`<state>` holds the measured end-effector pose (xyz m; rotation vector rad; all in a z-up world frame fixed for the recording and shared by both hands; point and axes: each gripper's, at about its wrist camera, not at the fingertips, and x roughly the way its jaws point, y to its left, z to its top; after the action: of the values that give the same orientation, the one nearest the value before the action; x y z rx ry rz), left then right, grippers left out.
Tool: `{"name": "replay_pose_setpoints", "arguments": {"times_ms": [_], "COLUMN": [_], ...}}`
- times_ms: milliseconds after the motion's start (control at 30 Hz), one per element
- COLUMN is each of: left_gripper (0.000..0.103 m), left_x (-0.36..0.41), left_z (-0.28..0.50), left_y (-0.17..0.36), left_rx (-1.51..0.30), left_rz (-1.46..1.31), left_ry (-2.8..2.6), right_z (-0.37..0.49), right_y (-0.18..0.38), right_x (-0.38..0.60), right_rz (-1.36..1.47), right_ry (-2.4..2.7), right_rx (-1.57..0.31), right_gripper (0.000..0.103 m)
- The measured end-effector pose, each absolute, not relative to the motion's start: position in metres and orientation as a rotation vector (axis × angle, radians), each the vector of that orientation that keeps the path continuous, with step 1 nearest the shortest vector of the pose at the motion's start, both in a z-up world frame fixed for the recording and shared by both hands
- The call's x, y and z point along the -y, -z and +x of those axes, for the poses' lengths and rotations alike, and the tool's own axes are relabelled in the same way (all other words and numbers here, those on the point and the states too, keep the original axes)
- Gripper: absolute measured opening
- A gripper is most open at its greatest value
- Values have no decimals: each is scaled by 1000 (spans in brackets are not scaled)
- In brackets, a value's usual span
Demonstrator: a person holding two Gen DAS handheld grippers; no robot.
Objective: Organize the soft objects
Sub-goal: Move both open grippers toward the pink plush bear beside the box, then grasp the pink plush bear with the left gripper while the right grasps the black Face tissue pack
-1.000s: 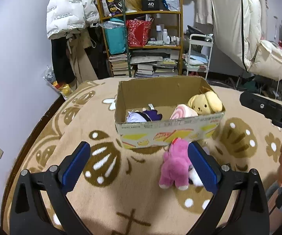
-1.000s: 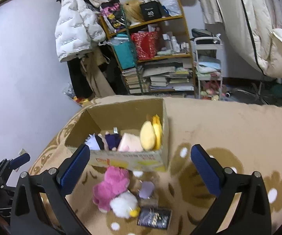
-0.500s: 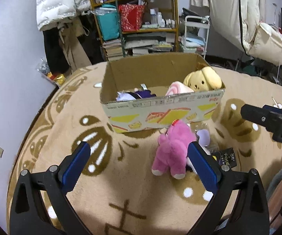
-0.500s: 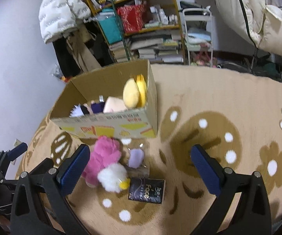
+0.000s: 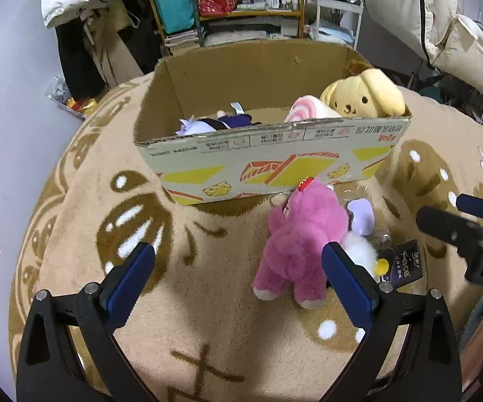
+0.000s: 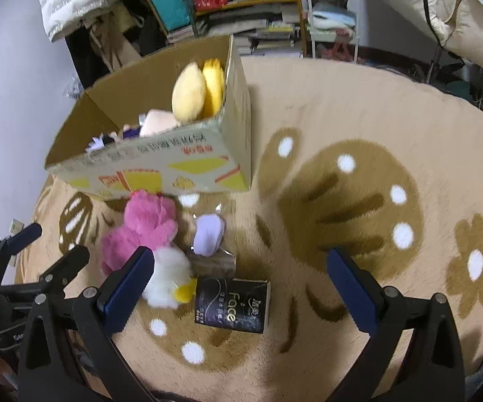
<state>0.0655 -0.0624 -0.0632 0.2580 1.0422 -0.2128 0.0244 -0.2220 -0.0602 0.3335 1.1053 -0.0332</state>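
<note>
A beige plush rug with brown paw and flower patterns (image 6: 342,107) covers the floor. On it stands an open brown cardboard box with yellow and red print (image 5: 264,167), holding a yellow plush dog (image 5: 363,98), a pink-and-white swirled soft roll (image 5: 308,110) and a small purple-and-white doll (image 5: 207,124). Just in front of the box, on the rug, lies a fluffy pink plush animal (image 5: 300,244), its head nearly against the box wall. A white fluffy plush with a yellow beak (image 6: 169,278) touches its right side, with a small lilac soft toy in clear wrapping (image 6: 209,236) beside them and a black tissue pack printed "Face" (image 6: 233,305) nearest the camera.

The left hand-held gripper (image 5: 238,284) hovers spread wide and empty, its right blue pad just beside the pink plush. The right hand-held gripper (image 6: 241,288) is also wide open and holds nothing, above the tissue pack.
</note>
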Motion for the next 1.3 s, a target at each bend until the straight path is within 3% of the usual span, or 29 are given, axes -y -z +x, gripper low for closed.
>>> {"name": "replay_pose_setpoints", "arguments": {"times_ms": [667,1300], "left_gripper": [99,99], "left_x": [80,66], "left_z": [96,111], "left_y": [113,149], "left_rx": [-1225,-1325], "left_rz": [264,104], "left_ry": [229,275], "right_z": [40,34], "right_y": [128,136], "right_x": [230,203], "right_rz": [411,364], "right_ry": [71,40], "right_rx": [-1365,-1406], "right_gripper": [103,103]}}
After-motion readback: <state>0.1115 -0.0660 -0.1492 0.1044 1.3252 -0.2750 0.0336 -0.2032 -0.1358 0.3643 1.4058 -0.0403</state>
